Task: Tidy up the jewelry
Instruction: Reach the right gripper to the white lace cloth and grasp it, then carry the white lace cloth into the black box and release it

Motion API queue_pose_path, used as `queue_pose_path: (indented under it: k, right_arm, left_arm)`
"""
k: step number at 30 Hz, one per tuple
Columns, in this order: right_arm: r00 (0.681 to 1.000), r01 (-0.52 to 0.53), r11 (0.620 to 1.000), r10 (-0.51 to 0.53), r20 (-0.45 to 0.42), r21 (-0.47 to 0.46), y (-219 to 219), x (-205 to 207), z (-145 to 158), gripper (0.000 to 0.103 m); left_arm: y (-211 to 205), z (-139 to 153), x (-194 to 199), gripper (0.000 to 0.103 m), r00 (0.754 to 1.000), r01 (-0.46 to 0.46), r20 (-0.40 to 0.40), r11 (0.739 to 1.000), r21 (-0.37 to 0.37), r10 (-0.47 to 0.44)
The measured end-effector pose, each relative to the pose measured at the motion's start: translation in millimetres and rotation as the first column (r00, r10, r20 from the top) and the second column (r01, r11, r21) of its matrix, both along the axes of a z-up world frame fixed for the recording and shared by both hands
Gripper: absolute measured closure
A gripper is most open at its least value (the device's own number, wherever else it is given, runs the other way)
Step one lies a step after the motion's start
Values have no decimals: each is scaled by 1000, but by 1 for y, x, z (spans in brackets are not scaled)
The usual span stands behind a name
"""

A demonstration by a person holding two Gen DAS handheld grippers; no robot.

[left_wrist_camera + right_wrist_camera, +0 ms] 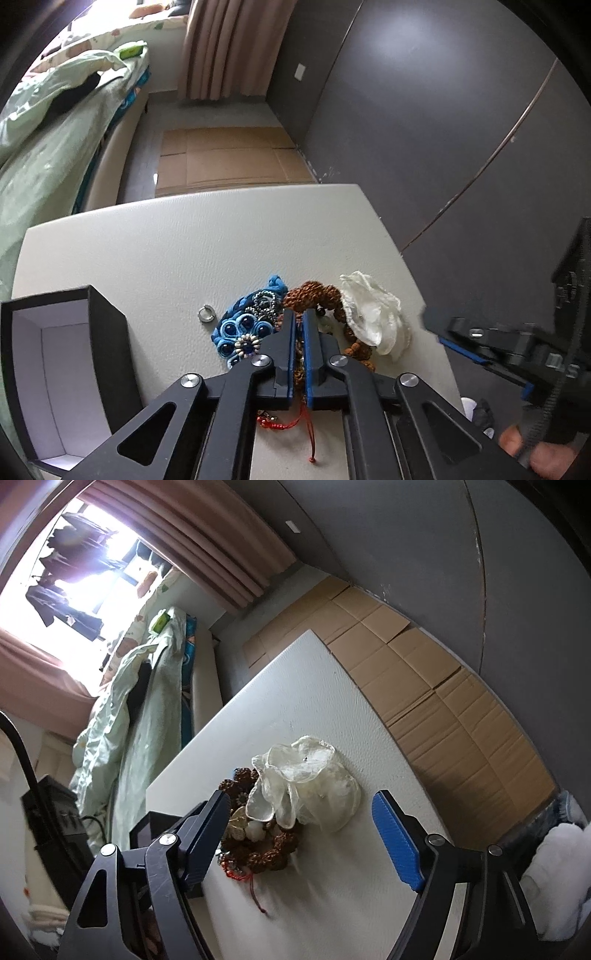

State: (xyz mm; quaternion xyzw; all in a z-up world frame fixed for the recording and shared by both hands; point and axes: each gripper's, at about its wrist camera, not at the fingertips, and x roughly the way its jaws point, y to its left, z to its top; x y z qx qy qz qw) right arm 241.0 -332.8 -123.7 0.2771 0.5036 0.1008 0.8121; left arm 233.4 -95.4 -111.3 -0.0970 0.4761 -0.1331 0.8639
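A jewelry pile lies on the white table (177, 236): a blue fabric flower piece (240, 328), a brown rudraksha bead bracelet (314, 291), a white organza scrunchie (373, 314), a small silver ring (205, 314) and a red cord (295, 424). My left gripper (299, 317) is nearly shut over the brown beads; something thin shows between its jaws. An open black box (55, 369) with a white inside stands at left. My right gripper (303, 805) is open and empty, its blue pad (397, 845) right of the scrunchie (310, 779) and beads (273, 853).
The right gripper's body (517, 343) shows at the right edge of the left wrist view. Flattened cardboard (225, 155) covers the floor beyond the table. A bed with green bedding (48, 147) is at left, a dark wall (443, 110) at right.
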Motion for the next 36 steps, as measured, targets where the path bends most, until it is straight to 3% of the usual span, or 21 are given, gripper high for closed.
queue_pose_path:
  k: [3,17,19,21,23,36]
  right_arm:
    - [1000,-14,1000,14,-15,9,2,4,-5,39]
    - [996,-81,992,79,-30,-91,32,23,-22,41]
    - [995,-98,989,94,-39,-109,36,25,-27,55]
    - [993,-112,991,109,-37,-76,38,27,-30,85]
    - [993,-120,990,119,-15,-67,39,25,-23,97]
    - [975,-173,983,179,134,-57,54,6,21,99]
  left_arm:
    - [2,7,-1,101,1000,0,15,1000,-14,0]
    - [36,35,-13,102,997,-39,69,995,-94,46]
    - [41,38,-17,102,996,-45,74,994,-102,53]
    - [47,41,-21,102,995,-53,79,992,-110,62]
    - [56,45,-26,101,993,-69,87,990,-123,80]
    - [109,64,-48,102,975,-156,137,977,-148,177]
